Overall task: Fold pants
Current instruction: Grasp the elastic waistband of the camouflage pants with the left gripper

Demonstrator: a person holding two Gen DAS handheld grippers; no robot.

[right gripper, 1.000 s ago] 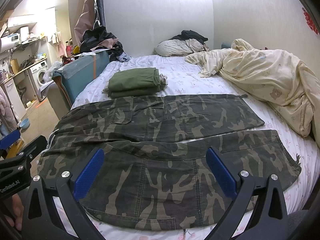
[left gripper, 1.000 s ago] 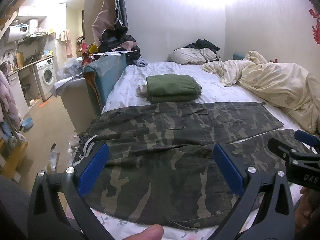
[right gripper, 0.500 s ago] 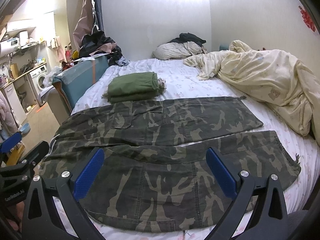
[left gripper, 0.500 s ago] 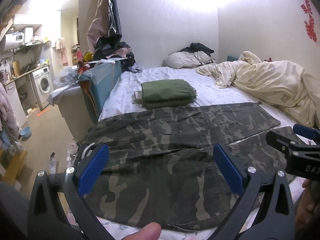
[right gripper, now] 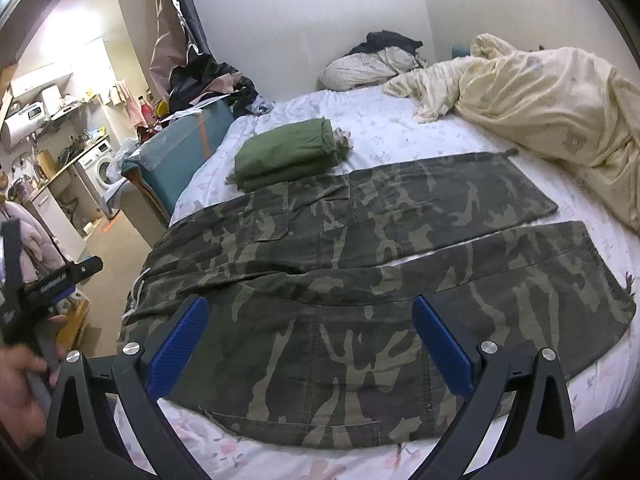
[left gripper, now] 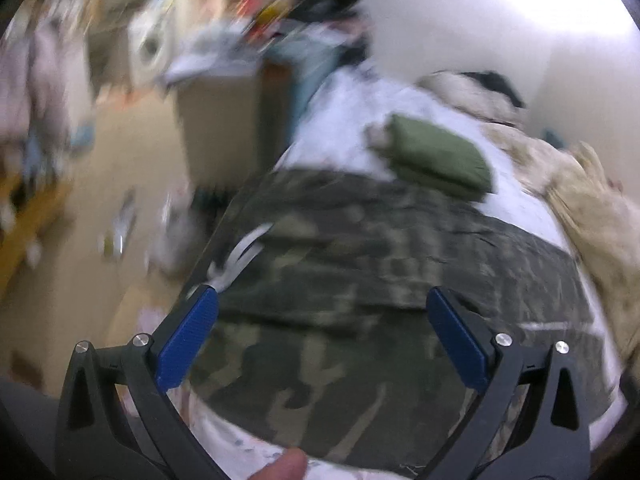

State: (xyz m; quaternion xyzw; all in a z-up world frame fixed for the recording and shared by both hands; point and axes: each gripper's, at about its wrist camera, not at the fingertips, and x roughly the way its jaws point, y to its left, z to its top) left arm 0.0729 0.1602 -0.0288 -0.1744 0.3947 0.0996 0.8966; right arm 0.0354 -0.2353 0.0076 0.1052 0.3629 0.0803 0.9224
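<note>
Camouflage pants point(right gripper: 360, 264) lie flat across the bed, waist at the left with a white drawstring point(right gripper: 138, 288), both legs reaching right. In the blurred left wrist view the pants point(left gripper: 360, 280) fill the lower middle, drawstring point(left gripper: 240, 256) near the left finger. My left gripper point(left gripper: 322, 336) is open and empty above the waist end; it also shows at the left edge of the right wrist view point(right gripper: 52, 280). My right gripper point(right gripper: 306, 340) is open and empty above the near leg.
Folded green pants point(right gripper: 288, 152) lie beyond the camouflage pair. A cream duvet point(right gripper: 540, 104) is heaped at the right, pillows point(right gripper: 368, 68) at the wall. A teal headboard point(right gripper: 188, 144) and the floor with a washing machine point(right gripper: 100, 168) are left of the bed.
My left gripper has swung left and tilted toward the waist end, blurring its view. My right gripper has shifted slightly; the pants have not moved.
</note>
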